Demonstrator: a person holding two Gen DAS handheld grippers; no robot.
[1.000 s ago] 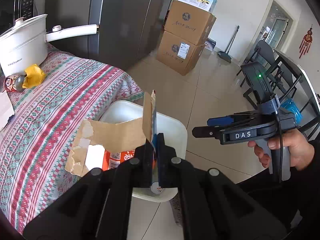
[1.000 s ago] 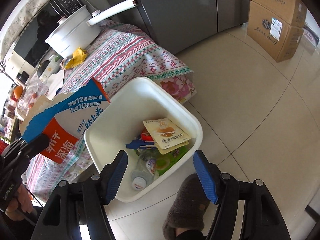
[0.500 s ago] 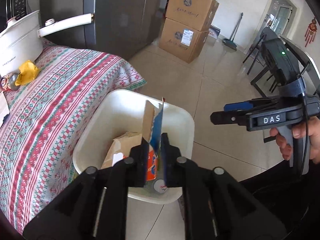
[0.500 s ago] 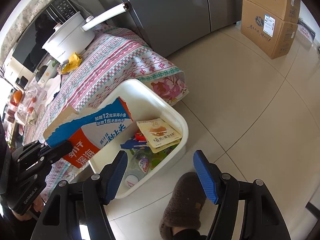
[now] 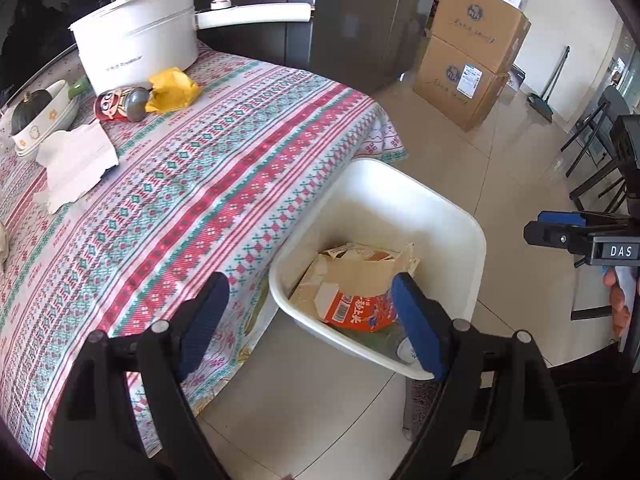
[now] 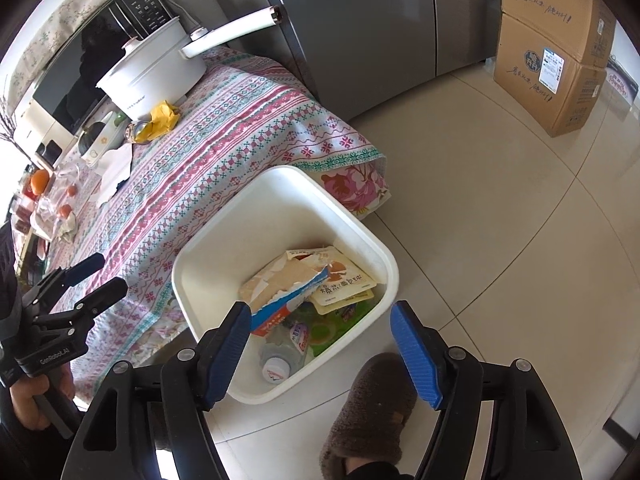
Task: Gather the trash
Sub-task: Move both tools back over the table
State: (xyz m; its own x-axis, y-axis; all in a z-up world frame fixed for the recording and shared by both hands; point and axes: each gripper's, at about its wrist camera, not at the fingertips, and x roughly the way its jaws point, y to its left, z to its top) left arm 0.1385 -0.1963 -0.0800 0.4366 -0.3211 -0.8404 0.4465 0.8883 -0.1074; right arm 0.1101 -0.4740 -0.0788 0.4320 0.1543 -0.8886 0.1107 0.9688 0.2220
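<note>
Both views downward, sharing bin

I'm looking into a home kitchen-dining room: a white electric pot is sitting on a patterned tablecloth at upper left, a grey fridge is standing behind, cardboard boxes are stacked upper right on tiled floor.

A white electric pot stands on the patterned tablecloth (table beneath hidden); stacked cardboard boxes rest beside the grey refrigerator.
</note>
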